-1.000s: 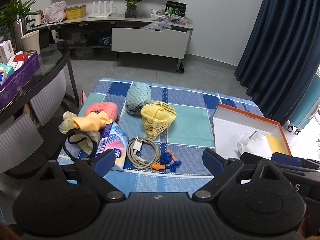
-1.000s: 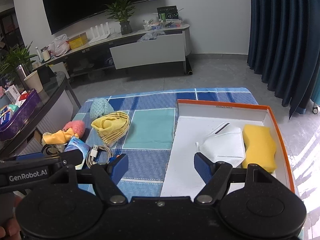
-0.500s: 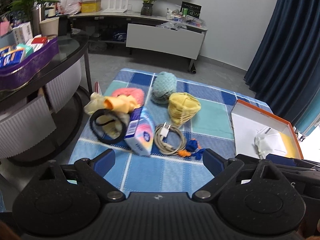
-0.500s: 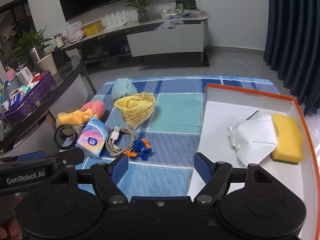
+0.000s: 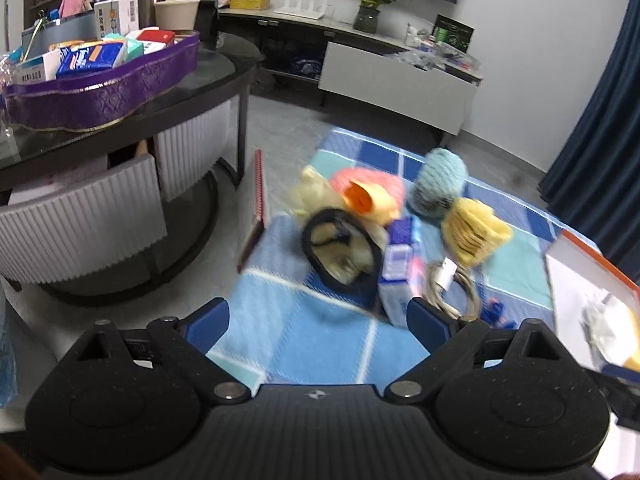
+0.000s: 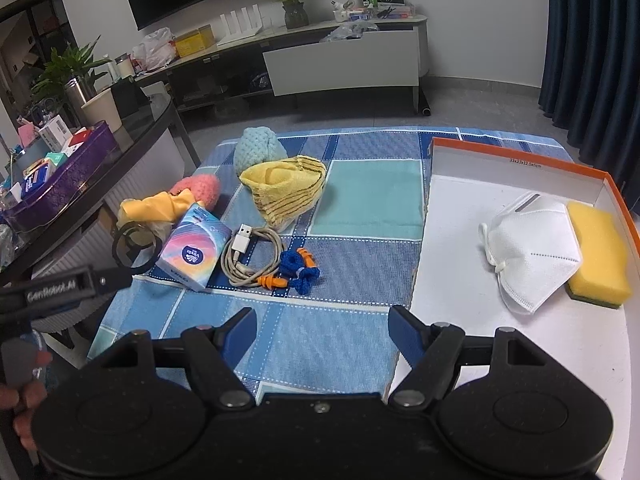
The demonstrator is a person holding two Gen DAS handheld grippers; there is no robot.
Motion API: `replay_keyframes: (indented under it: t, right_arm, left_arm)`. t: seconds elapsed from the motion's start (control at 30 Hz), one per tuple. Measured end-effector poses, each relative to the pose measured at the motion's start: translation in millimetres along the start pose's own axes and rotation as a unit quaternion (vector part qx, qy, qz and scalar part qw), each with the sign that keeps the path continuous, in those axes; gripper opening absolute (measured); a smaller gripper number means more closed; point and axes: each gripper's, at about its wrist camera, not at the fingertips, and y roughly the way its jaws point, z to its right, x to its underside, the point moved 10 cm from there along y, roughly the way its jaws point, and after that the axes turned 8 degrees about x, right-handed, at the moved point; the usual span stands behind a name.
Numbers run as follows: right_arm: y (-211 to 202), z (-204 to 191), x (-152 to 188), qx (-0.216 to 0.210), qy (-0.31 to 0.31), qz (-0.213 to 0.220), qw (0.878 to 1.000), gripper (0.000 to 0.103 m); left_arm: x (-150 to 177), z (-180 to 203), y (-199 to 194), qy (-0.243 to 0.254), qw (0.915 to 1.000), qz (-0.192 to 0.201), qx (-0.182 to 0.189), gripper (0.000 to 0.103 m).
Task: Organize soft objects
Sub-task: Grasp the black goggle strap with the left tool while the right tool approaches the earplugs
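Observation:
On the blue checked cloth [image 6: 320,332] lie a folded yellow towel [image 6: 286,190], a light blue knit piece [image 6: 256,148], a pink fluffy piece [image 6: 200,188], a yellow cloth [image 6: 154,206], a tissue pack [image 6: 194,246], a coiled cable [image 6: 252,258] and blue-orange earplugs [image 6: 300,268]. The orange-rimmed white box [image 6: 516,160] at right holds a white face mask [image 6: 532,250] and a yellow sponge [image 6: 598,254]. My right gripper [image 6: 322,326] hovers open over the cloth's near edge. My left gripper [image 5: 318,318] is open and empty, near the tissue pack [image 5: 398,276] and a black ring [image 5: 340,256].
A dark round table [image 5: 120,120] with a purple tray [image 5: 104,92] of boxes stands left of the cloth. A TV cabinet [image 6: 344,64] lines the far wall. Dark blue curtains [image 6: 592,40] hang at right. A red-edged notebook [image 5: 256,216] leans at the cloth's left edge.
Both grippers have swung left, so the cloth items sit further right in both views. The left view is now motion-blurred and closer to the round table. Nothing was picked up.

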Motion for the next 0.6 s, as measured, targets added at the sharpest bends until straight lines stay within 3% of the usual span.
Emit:
replay_keyframes:
  t: [0.17, 0.4, 0.6]
  right_arm:
    - [1, 2, -1, 0.0, -0.001, 0.001, 1.0, 0.086]
    - [7, 3, 0, 0.003, 0.0, -0.003, 1.0, 0.086]
    - [13, 1, 2, 0.004, -0.005, -0.01, 1.0, 0.086]
  left_arm:
    - [-15, -15, 15, -0.018, 0.9998, 0.008, -0.001, 0.098]
    - [-20, -22, 32, 0.017, 0.9998, -0.002, -0.014, 0.094]
    - [-20, -30, 47, 0.012, 0.9996, -0.012, -0.023, 0.065]
